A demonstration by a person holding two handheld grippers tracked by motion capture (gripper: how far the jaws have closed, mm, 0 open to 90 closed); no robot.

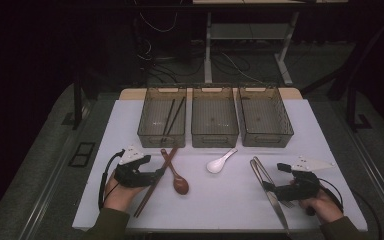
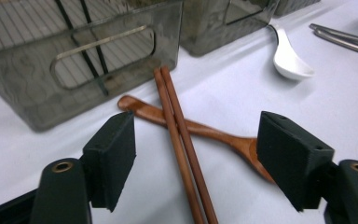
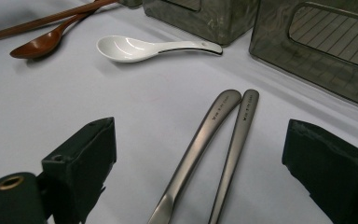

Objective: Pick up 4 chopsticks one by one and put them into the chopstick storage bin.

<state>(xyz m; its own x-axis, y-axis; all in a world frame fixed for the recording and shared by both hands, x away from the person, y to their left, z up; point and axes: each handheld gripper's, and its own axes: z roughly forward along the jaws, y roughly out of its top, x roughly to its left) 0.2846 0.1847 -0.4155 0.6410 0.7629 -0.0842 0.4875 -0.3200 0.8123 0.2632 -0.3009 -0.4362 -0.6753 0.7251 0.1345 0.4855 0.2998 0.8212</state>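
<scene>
My left gripper (image 1: 156, 173) is open at the front left, its jaws standing either side of a pair of brown chopsticks (image 1: 155, 186) without touching them. In the left gripper view the brown chopsticks (image 2: 177, 126) lie across the handle of a wooden spoon (image 2: 214, 133). My right gripper (image 1: 275, 178) is open at the front right. Its jaws flank two metal utensil handles (image 3: 219, 130) that lie side by side on the table. A white ceramic spoon (image 1: 219, 162) rests between the two grippers, bowl up.
Three smoky clear bins stand in a row at the back: left (image 1: 145, 116), middle (image 1: 214, 138), right (image 1: 268, 138). Black chopsticks (image 1: 172, 116) lie in the left one. The white tabletop (image 1: 220, 200) ends close behind the hands.
</scene>
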